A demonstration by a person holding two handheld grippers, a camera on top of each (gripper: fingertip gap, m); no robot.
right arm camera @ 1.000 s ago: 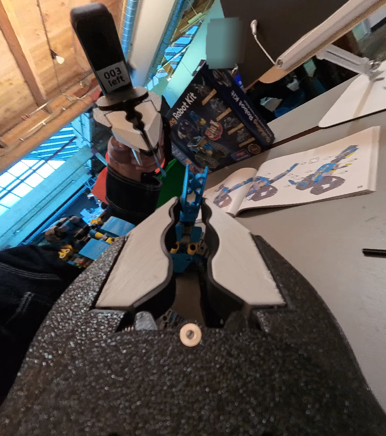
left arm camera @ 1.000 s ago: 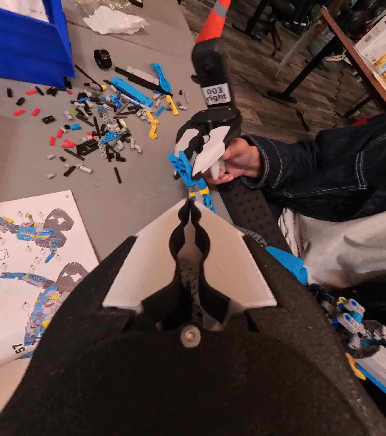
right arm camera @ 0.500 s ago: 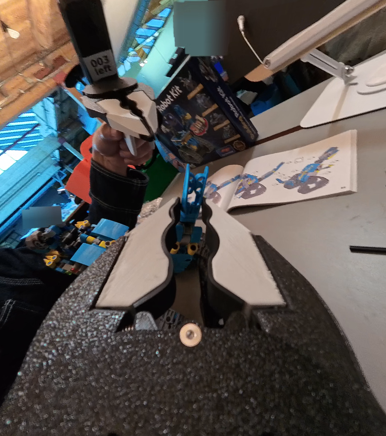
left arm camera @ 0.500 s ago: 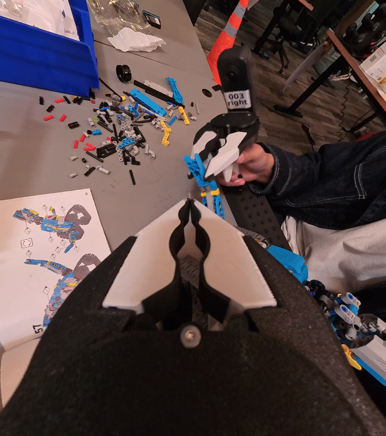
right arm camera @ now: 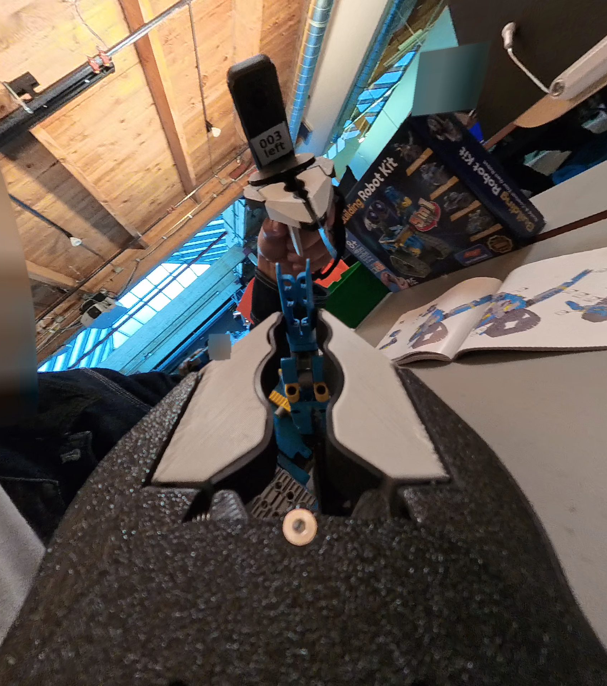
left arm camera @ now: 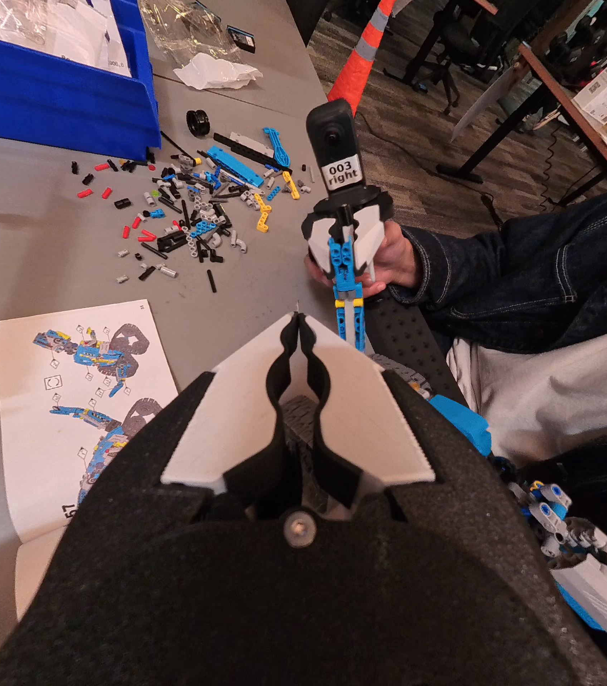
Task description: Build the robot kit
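the right gripper (right arm camera: 300,319) has its jaws clamped on a blue brick arm (right arm camera: 300,345), held up off the grey worktop (left arm camera: 53,252). the left gripper (left arm camera: 297,315) has its jaws pressed together, pinching what looks like a thin pin. loose brick pieces (left arm camera: 198,211) and an open instruction booklet (left arm camera: 68,389) lie on the worktop.

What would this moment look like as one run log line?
left gripper: shut, empty, above table | right gripper: shut on blue brick assembly | loose parts, manual on table

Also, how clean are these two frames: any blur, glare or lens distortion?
Left wrist view: sharp centre, loose plastic building pieces crisp, fisheye bending at edges, soft even light. Right wrist view: blown-out bright windows, motion-softened open instruction booklet, shut right gripper clamping the blue brick assembly.
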